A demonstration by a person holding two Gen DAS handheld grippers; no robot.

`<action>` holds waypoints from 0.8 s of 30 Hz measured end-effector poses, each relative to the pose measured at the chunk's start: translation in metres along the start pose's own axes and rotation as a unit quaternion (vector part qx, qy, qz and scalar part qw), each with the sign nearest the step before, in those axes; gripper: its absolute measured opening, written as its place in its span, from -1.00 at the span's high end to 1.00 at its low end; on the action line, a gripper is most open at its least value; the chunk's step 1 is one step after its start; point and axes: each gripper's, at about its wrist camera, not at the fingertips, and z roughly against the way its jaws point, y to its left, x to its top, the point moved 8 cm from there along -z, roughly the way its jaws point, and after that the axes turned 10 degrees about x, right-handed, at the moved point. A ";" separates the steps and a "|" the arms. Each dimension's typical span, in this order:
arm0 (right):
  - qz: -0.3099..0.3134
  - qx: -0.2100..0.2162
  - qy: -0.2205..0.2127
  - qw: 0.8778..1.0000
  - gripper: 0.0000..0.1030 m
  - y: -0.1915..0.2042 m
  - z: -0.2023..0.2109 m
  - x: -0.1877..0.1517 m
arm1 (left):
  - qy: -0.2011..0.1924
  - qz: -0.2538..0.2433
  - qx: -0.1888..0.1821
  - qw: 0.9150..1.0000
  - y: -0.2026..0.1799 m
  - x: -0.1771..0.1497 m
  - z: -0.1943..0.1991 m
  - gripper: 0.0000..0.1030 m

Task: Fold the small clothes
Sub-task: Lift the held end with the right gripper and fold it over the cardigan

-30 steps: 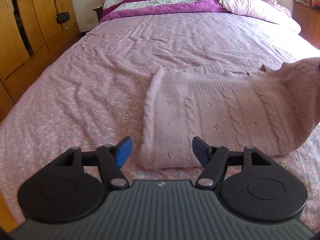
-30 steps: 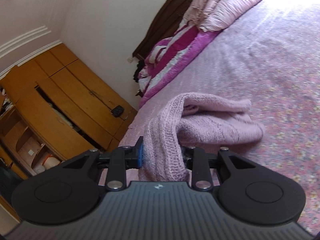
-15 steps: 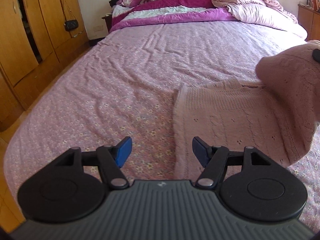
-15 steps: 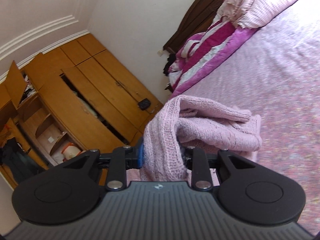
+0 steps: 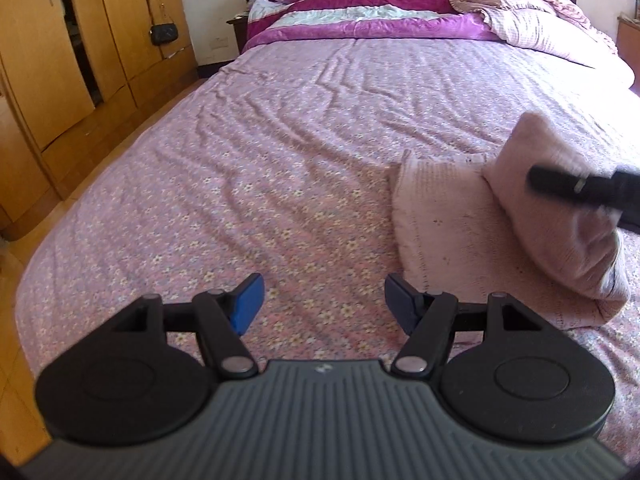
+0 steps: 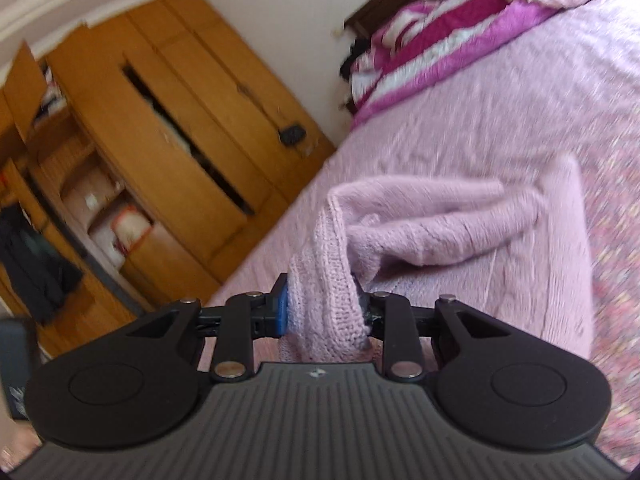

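Observation:
A pale pink knitted sweater [image 5: 444, 216] lies on the flowered pink bedsheet [image 5: 280, 184], at the right of the left wrist view. Its right part is lifted and folded over toward the left. My right gripper [image 6: 322, 312] is shut on a bunched edge of that sweater [image 6: 460, 236], the knit squeezed between the blue pads. In the left wrist view one black finger [image 5: 576, 186] of the right gripper shows against the raised fold. My left gripper [image 5: 320, 306] is open above bare sheet, left of the sweater, holding nothing.
A striped magenta and white quilt [image 5: 360, 12] and pink bedding [image 5: 536, 24] are piled at the head of the bed. Wooden wardrobes [image 5: 52, 60] line the left wall, a small black bag [image 5: 164, 32] hanging on a door. The wardrobe [image 6: 168, 160] has open doors and shelves.
The right gripper has carried the sweater's edge up and over toward the left, folding it. The left gripper has drawn back to the left, off the sweater, still open.

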 end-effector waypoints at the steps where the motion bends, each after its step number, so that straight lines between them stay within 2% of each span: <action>1: 0.001 -0.002 0.011 1.000 0.41 0.000 -0.008 -0.007 | 0.000 0.001 0.002 1.000 0.002 -0.001 -0.001 -0.32; 7: 0.038 -0.035 0.076 0.996 0.37 0.001 -0.042 -0.041 | 0.003 0.010 0.001 1.000 0.008 -0.001 -0.008 -0.32; 9: 0.050 -0.038 0.078 0.995 0.14 0.006 -0.041 -0.045 | -0.002 0.013 0.001 1.000 0.008 0.000 -0.008 -0.32; 11: 0.055 -0.040 0.079 0.995 -0.01 0.013 -0.040 -0.049 | -0.011 0.019 -0.002 1.000 0.008 0.001 -0.007 -0.33; 15: 0.040 -0.037 0.058 0.997 -0.21 0.020 -0.029 -0.047 | -0.021 0.031 -0.022 0.999 0.003 0.007 -0.004 -0.32; 20: 0.014 -0.033 0.010 0.999 -0.24 0.019 0.014 -0.037 | -0.032 0.028 -0.052 0.998 -0.014 0.018 0.001 -0.32; 24: 0.003 -0.058 -0.040 0.998 -0.25 0.011 0.052 -0.030 | -0.048 0.018 -0.074 0.996 -0.033 0.032 0.002 -0.32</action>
